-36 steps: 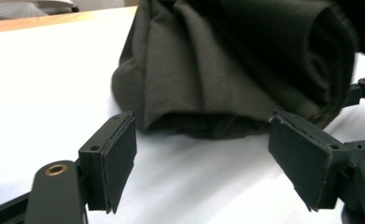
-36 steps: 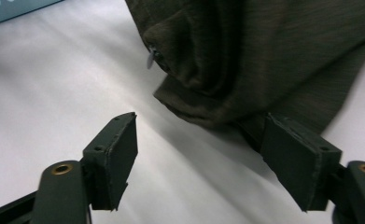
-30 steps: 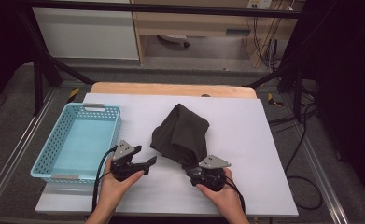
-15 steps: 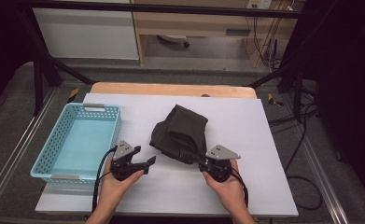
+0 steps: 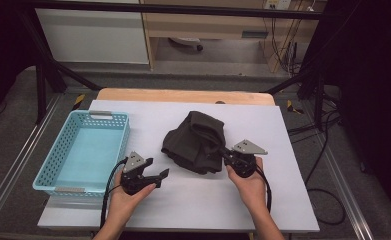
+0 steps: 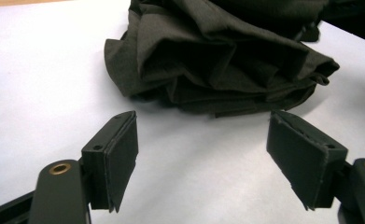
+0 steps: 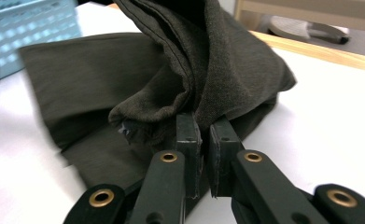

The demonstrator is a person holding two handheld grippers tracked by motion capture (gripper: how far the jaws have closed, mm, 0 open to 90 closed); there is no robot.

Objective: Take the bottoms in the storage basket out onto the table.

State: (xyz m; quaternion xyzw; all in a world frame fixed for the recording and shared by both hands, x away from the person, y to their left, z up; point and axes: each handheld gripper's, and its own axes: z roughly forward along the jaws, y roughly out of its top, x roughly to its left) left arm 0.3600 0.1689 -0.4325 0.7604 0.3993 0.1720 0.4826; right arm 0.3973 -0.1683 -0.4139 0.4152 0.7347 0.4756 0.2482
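**Inspector:** Fingers of right gripper (image 5: 225, 152) just closing, now clamped on a fold of dark cloth (image 5: 195, 142); pads (image 7: 188, 135) nearly together in right gripper view, fabric bunched over their tips. Left gripper (image 5: 164, 174) released, pads (image 6: 122, 151) wide apart, nothing between.

**Clerk:** Location of cloth?

**Inspector:** Crumpled near middle of white table (image 5: 293, 200), right of blue basket (image 5: 55, 172) and apart from it. Gripped at its right near edge. Left gripper just short of its left near edge, not touching.

**Clerk:** Open room?

**Inspector:** Bare white surface along near edge between both hands, and a wide strip to the right of right hand (image 5: 248, 182) up to table's right edge. Far side bare up to wooden strip (image 5: 183, 95). Left side taken by basket, sitting at table's left edge, left hand (image 5: 125, 197) just beside its near right corner.

**Clerk:** Differences between views?

**Inspector:** High view gives whole layout: basket, table edges, both forearms. Left gripper view gives stacked folds of cloth lying flat, with a clear band of table between pads and fabric. Right gripper view gives the grip itself, plus hem raised and draping down from above the pads, basket wall (image 7: 31, 28) blurred at upper left. Depth of fabric between the pads not discernible.
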